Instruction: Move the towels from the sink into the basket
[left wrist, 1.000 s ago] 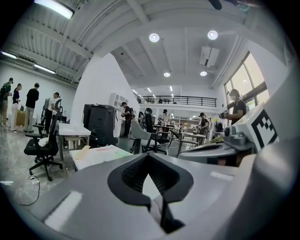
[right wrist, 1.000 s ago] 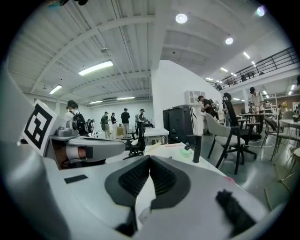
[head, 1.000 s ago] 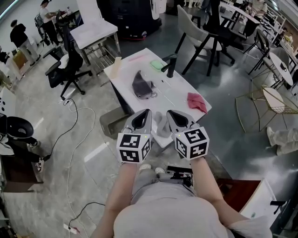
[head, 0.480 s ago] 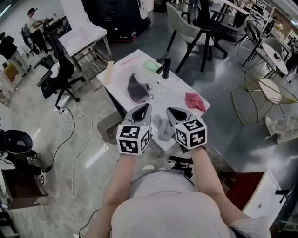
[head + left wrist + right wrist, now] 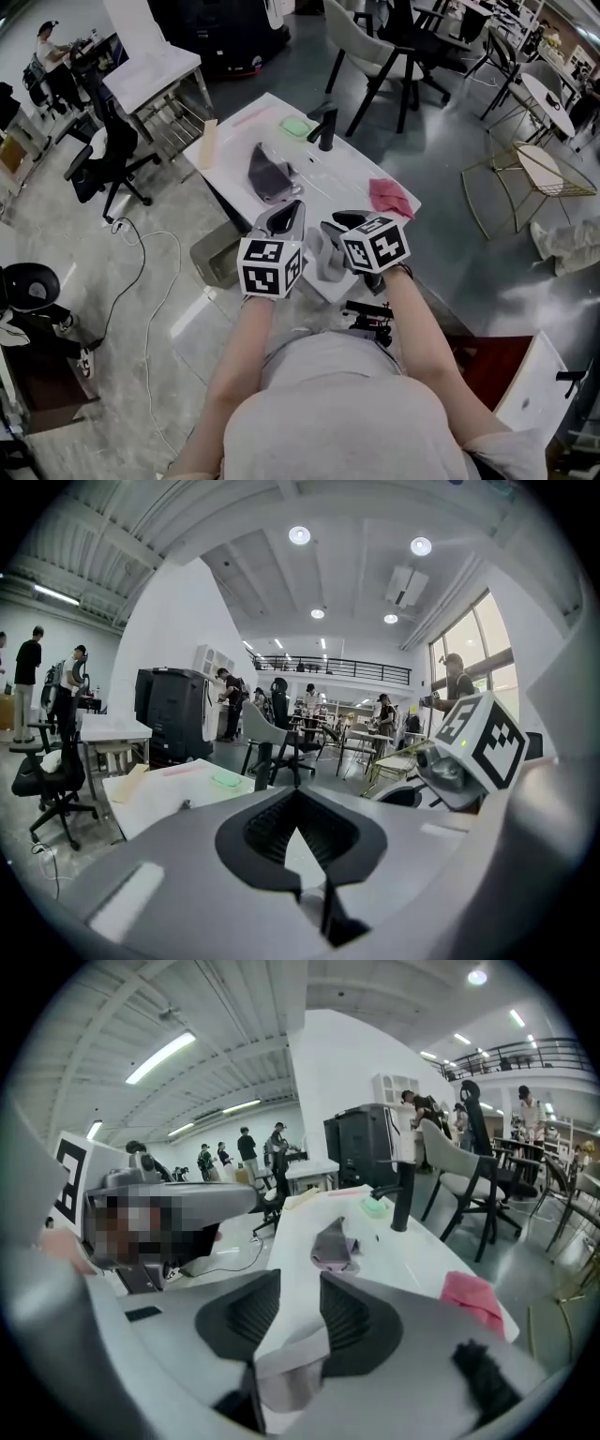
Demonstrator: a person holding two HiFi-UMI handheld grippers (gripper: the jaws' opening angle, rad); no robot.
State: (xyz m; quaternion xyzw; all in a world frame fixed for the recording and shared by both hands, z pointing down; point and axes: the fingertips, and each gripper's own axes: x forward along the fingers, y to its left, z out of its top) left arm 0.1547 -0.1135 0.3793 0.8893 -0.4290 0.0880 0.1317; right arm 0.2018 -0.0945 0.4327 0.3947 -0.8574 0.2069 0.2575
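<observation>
Right gripper (image 5: 300, 1288): jaws just opening, half spread directly above the ungripped light grey towel (image 5: 292, 1365). Left gripper (image 5: 298, 799): jaws pressed together.

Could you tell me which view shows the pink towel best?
The head view: the pink towel lies whole, unobstructed, on the white table. The right gripper view shows it partly behind the right gripper. The left gripper view doesn't show it.

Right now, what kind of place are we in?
Probably an open-plan office or lab hall: a rolling office chair and a white work table on a polished floor, and a mezzanine railing under a high ceiling.
</observation>
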